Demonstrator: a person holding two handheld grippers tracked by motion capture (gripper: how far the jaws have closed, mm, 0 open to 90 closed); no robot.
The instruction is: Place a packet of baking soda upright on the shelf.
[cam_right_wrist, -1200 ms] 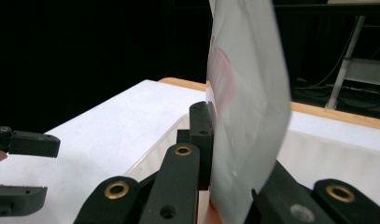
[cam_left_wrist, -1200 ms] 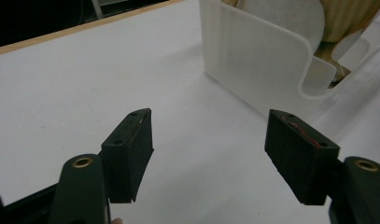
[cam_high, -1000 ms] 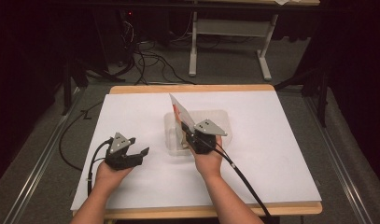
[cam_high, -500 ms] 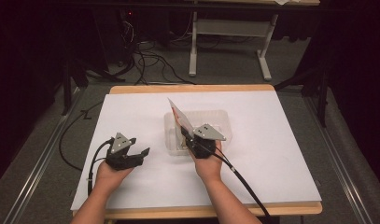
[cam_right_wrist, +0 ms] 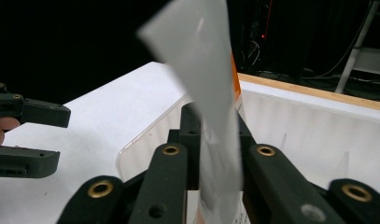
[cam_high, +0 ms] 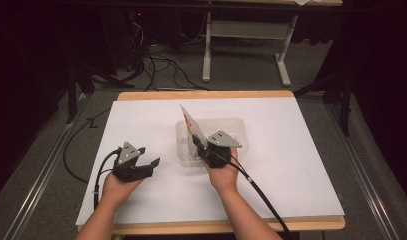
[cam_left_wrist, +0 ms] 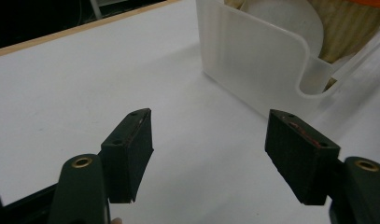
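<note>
A clear plastic bin (cam_high: 238,127) stands in the middle of the white table (cam_high: 301,165). My right gripper (cam_high: 200,146) is at the bin's near left corner, shut on a flat grey-white packet (cam_high: 192,124) with an orange-red edge, which sticks up tilted over the bin. In the right gripper view the packet (cam_right_wrist: 211,93) rises between the closed jaws. My left gripper (cam_high: 152,165) rests open on the table left of the bin, nothing between its pads (cam_left_wrist: 131,149). The bin's wall (cam_left_wrist: 253,60) stands ahead and right of it.
Pale, flat things lie inside the bin (cam_left_wrist: 290,18). A metal table frame (cam_high: 241,35) and cables (cam_high: 156,60) sit on the floor beyond the table's far wooden edge (cam_high: 206,94). Bare white surface lies to the right of the bin.
My right gripper has drawn slightly toward the near side with the packet, which stays upright over the bin. The left gripper has not moved.
</note>
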